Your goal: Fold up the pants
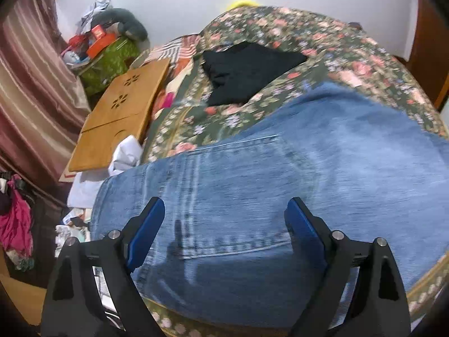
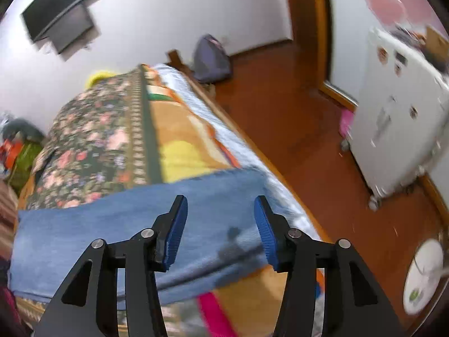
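Observation:
Blue jeans [image 1: 252,191] lie flat across the floral bedspread [image 1: 294,36], waist and back pocket end near my left gripper [image 1: 224,216]. The left gripper is open and empty, just above the denim near the pocket seam. In the right wrist view the jeans' leg end [image 2: 140,224] stretches across the bed to its right side. My right gripper [image 2: 220,216] is open and empty, hovering over the leg fabric near the hem.
A folded black garment [image 1: 247,70] lies farther up the bed. A wooden lap table [image 1: 120,115] and white cloth [image 1: 126,154] sit at the bed's left side. A white cabinet [image 2: 401,129], a fan [image 2: 423,278] and wooden floor [image 2: 308,146] are to the right.

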Available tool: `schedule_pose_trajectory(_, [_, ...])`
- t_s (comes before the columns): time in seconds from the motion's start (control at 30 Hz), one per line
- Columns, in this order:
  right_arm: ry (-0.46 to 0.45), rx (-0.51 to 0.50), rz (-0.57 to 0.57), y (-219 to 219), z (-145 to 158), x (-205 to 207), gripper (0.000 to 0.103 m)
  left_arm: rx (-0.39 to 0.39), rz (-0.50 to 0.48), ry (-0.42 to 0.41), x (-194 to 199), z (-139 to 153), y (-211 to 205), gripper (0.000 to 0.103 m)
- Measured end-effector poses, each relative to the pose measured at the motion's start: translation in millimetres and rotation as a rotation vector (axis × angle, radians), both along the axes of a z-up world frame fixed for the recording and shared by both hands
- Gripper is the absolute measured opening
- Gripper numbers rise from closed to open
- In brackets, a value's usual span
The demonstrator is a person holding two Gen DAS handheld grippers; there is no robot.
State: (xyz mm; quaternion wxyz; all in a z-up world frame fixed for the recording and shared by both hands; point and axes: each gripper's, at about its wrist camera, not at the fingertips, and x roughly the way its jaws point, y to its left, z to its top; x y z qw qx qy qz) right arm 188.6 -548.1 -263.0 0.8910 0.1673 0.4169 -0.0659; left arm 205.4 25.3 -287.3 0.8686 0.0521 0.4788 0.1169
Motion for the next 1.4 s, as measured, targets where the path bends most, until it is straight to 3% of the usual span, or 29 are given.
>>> schedule_pose_trajectory(0.07, [-0.009,0.03,0.059,17.6,-1.5,5.3,0.048,-0.015,-0.03,0.003,-1.3,-0.3,-8.4,0.09])
schedule_pose_trajectory(0.2, [0.079,0.043,0.132,44.9,-35.5,6.4,0.048,0.002,-0.045,0.022,-3.6,-11.0,-16.8,0.091])
schedule_pose_trajectory(0.3, [0.151,0.035,0.141,49.2,-61.9,-7.4,0.048,-0.049,-0.03,0.022,-8.1,-11.9,-10.9,0.091])
schedule_pose_trajectory(0.37, [0.128,0.048,0.137,43.5,-65.2,-23.3,0.048,-0.076,-0.025,0.03,-10.6,-11.9,-7.1,0.091])
schedule_pose_trajectory(0.57, [0.136,0.138,0.057,7.3,-67.5,-51.2,0.049,-0.018,-0.098,0.015,-13.2,7.1,-24.6,0.09])
schedule_pose_trajectory(0.83, [0.047,0.278,-0.124,-20.4,-60.4,-49.7,0.05,-0.087,-0.227,-0.062,4.0,43.2,-74.0,0.09])
schedule_pose_trajectory(1.0, [0.12,0.297,-0.202,-25.7,-92.7,-37.5,0.051,-0.138,-0.284,-0.027,26.3,34.2,-108.5,0.09])
schedule_pose_trajectory(1.23, [0.052,0.413,-0.293,-41.6,-109.3,-32.3,0.058,-0.165,-0.324,0.057,42.2,0.7,-136.8,0.09])
schedule_pose_trajectory(1.33, [0.013,0.434,-0.33,-48.1,-107.4,-31.4,0.041,-0.206,-0.315,0.109,46.7,-15.0,-140.6,0.09])
schedule_pose_trajectory(1.4, [-0.005,0.425,-0.337,-49.5,-101.9,-31.8,0.017,-0.213,-0.305,0.121,47.8,-21.2,-142.2,0.09])
